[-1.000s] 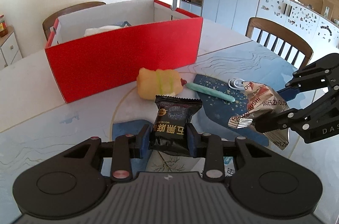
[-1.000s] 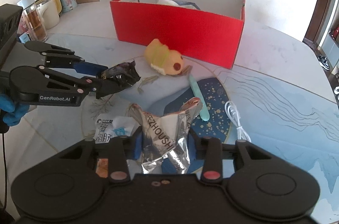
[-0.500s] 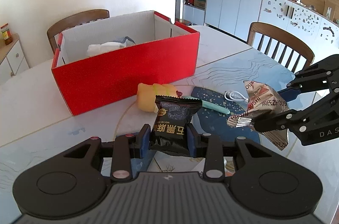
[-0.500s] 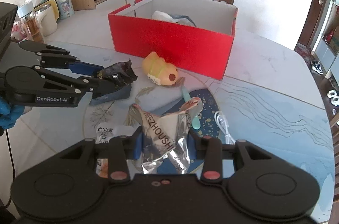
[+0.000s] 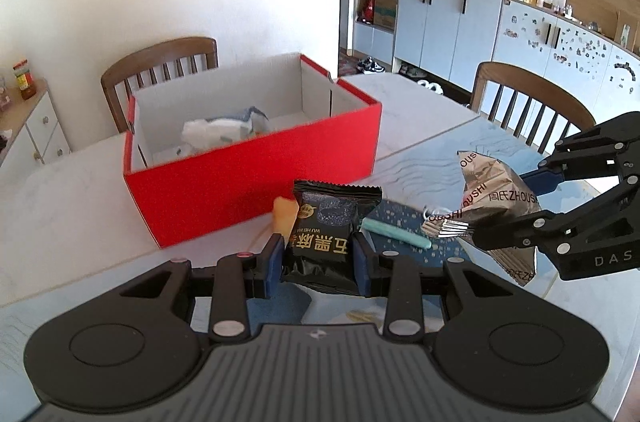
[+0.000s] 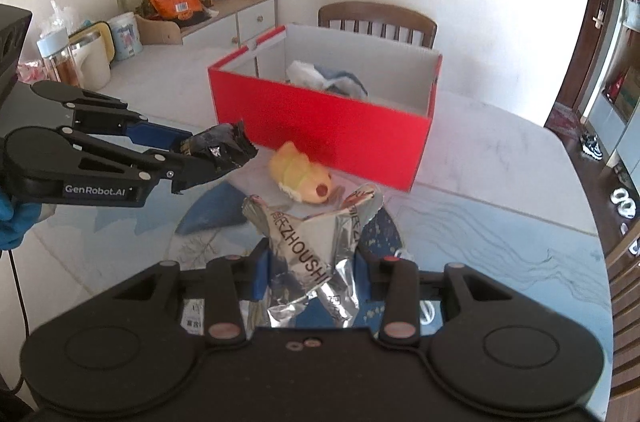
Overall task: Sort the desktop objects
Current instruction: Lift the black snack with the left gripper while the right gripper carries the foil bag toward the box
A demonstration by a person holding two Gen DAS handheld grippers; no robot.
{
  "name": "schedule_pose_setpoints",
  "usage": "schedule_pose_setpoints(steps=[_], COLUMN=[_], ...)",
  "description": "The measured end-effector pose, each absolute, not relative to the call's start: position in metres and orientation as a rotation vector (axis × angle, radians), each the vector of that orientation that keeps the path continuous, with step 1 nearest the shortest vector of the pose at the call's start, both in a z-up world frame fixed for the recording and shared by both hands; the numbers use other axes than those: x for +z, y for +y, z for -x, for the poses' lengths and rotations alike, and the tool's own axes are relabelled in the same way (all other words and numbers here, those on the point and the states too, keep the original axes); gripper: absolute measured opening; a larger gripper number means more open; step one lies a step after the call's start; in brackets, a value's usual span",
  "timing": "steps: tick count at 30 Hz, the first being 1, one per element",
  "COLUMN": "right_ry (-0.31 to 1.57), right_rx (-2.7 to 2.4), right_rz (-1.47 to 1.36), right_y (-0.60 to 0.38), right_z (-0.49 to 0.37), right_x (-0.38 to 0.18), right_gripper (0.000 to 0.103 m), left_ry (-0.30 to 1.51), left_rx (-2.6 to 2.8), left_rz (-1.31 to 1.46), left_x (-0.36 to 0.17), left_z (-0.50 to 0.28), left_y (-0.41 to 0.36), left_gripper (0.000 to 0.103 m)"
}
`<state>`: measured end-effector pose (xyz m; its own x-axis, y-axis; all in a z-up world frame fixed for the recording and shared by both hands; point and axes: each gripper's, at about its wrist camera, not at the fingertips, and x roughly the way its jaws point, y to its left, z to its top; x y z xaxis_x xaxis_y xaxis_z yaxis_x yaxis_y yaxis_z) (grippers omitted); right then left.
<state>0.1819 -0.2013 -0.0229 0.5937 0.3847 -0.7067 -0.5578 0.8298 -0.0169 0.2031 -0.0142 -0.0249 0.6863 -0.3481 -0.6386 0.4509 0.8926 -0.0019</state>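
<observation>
A: What's nearest?
B: The left gripper point(image 5: 316, 258) has its jaws clamped on a black snack packet point(image 5: 324, 234), held above the table point(image 5: 60, 214). The right gripper point(image 6: 310, 264) is closed on a crinkled silver packet point(image 6: 312, 250), also off the table.
A: And beyond?
B: A yellow toy point(image 6: 300, 174) and a green pen point(image 5: 396, 233) lie on the table. Behind them is the red box point(image 5: 248, 178), open, with a white and blue cloth point(image 5: 224, 130) inside.

Box point(image 5: 248, 178) on table point(image 5: 60, 206), chair point(image 5: 160, 62) behind, toy point(image 6: 300, 174) before
</observation>
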Motion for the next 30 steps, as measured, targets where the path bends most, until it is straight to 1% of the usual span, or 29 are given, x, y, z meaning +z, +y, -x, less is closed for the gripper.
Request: schedule_pose_setpoints(steps=[6,14,30], right_ry=[0.741,0.716,0.657], right_rx=[0.55,0.547,0.532], right_rz=[0.223,0.215,0.228], right_y=[-0.2,-0.198,-0.194], right_z=[-0.19,-0.202,-0.242], right_x=[-0.009,0.01,0.054], right_gripper=[0.041,0.041,0.041], left_ry=[0.664,0.703,0.638], left_rx=[-0.441,-0.416,-0.395], left_rz=[-0.175,-0.152,-0.157], left_x=[-0.006,0.017,0.069], left_z=[-0.207,-0.222,-0.263], left_y=[-0.011,-0.004,0.018], left_gripper=[0.034,0.034,0.034])
